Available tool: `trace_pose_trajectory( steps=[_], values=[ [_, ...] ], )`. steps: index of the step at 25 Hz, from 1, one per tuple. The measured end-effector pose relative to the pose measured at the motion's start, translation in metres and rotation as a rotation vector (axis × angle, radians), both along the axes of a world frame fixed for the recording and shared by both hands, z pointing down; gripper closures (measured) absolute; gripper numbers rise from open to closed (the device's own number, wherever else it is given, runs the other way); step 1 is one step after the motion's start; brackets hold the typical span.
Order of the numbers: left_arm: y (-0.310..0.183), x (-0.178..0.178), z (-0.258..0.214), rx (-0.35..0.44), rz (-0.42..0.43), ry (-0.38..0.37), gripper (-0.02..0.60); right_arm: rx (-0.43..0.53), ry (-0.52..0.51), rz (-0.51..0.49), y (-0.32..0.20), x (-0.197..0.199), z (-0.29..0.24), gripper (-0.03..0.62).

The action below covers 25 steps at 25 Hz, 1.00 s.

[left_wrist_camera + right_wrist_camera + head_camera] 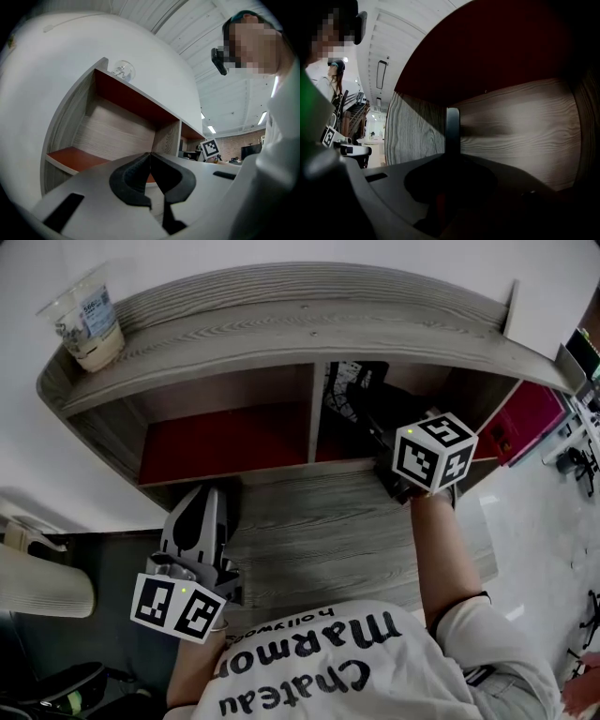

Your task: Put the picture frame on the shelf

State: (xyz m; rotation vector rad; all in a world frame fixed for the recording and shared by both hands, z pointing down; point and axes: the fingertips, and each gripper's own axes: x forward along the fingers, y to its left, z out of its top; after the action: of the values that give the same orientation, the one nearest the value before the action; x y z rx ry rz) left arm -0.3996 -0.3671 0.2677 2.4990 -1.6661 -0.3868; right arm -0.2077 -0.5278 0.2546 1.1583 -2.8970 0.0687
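The picture frame (343, 388) is dark and stands upright inside the right compartment of the wooden shelf (281, 334). My right gripper (373, 418) reaches into that compartment and is shut on the frame. In the right gripper view the frame (452, 131) shows edge-on as a thin dark bar rising between the jaws of the right gripper (451, 158), in front of the wood-grain back wall. My left gripper (199, 512) hangs low in front of the shelf's left compartment, shut and empty. In its own view the left gripper (150, 158) has its pads touching.
A clear plastic cup (86, 322) stands on the shelf top at the far left, also seen as the cup (123, 70). A vertical divider (317, 413) splits the red-lined compartments. A wooden ledge (328, 521) runs in front. A chair (37, 582) sits at lower left.
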Motion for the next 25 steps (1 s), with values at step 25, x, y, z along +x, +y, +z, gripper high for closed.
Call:
trace_pose_trajectory(
  steps=[25],
  values=[
    [0.005,0.000,0.000,0.004,-0.005,0.005,0.565,0.013,0.149,0.062,-0.002,0.007,0.018,0.458]
  ],
)
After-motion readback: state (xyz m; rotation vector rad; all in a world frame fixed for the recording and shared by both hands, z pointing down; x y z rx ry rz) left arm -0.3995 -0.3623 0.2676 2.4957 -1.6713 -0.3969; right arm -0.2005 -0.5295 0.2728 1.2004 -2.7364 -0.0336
